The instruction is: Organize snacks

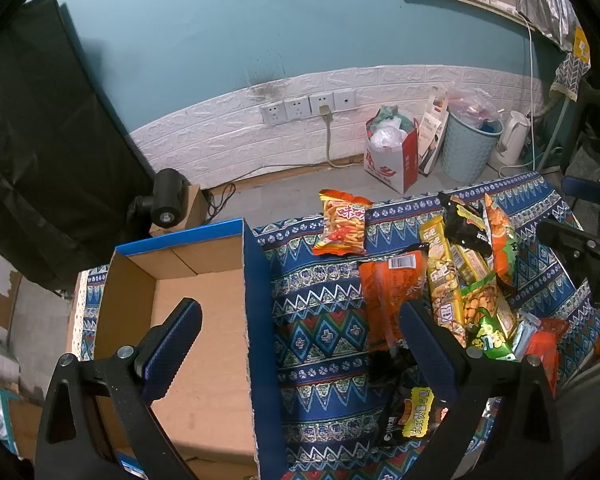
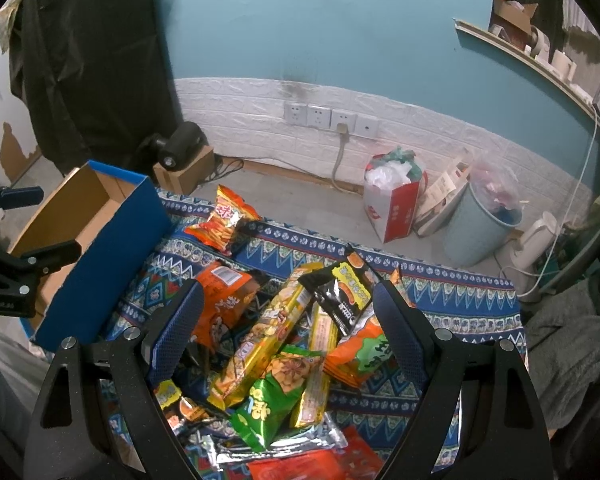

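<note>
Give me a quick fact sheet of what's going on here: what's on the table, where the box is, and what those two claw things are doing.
surface: patterned cloth
box: cardboard box, blue outside, nothing visible inside, left of the snacks
snacks: pile of snack packets on the cloth
stray packet: orange chip bag, apart from the pile, at the far edge
left gripper: open, holding nothing, straddling the box wall
right gripper: open, holding nothing, over the pile

Red packet [image 2: 300, 466] cut off below

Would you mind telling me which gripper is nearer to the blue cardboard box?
Left. The left gripper straddles the blue cardboard box's right wall; the right gripper hovers over the snack pile beside it.
</note>
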The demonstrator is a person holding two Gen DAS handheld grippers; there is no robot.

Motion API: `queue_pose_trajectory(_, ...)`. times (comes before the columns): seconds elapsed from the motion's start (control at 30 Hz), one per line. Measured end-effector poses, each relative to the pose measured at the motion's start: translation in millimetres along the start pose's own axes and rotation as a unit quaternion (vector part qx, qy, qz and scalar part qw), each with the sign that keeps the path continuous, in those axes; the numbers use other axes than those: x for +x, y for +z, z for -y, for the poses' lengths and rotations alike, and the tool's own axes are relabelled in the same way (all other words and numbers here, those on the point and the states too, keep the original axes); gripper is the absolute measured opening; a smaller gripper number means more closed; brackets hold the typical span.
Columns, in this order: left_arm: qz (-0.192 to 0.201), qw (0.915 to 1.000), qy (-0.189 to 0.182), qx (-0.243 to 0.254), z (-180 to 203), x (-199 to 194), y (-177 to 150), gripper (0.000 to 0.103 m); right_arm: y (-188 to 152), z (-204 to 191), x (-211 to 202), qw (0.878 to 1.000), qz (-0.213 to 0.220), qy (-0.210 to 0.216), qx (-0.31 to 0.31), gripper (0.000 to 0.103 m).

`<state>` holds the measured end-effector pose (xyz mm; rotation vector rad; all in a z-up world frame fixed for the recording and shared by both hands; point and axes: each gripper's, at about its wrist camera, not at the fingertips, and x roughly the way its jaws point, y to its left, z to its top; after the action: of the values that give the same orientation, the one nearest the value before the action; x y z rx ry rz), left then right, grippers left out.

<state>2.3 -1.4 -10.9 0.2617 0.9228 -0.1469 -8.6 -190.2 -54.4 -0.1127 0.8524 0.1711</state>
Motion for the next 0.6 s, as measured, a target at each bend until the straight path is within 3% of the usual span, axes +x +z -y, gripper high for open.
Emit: queue_pose_trajectory(0.6,-0.005,1.0000,0.000,0.000,2.1,1.4,1.1,0.100,-0.4,3.5,-1.5,1.000,0.000,-0.001,0.001,0.085)
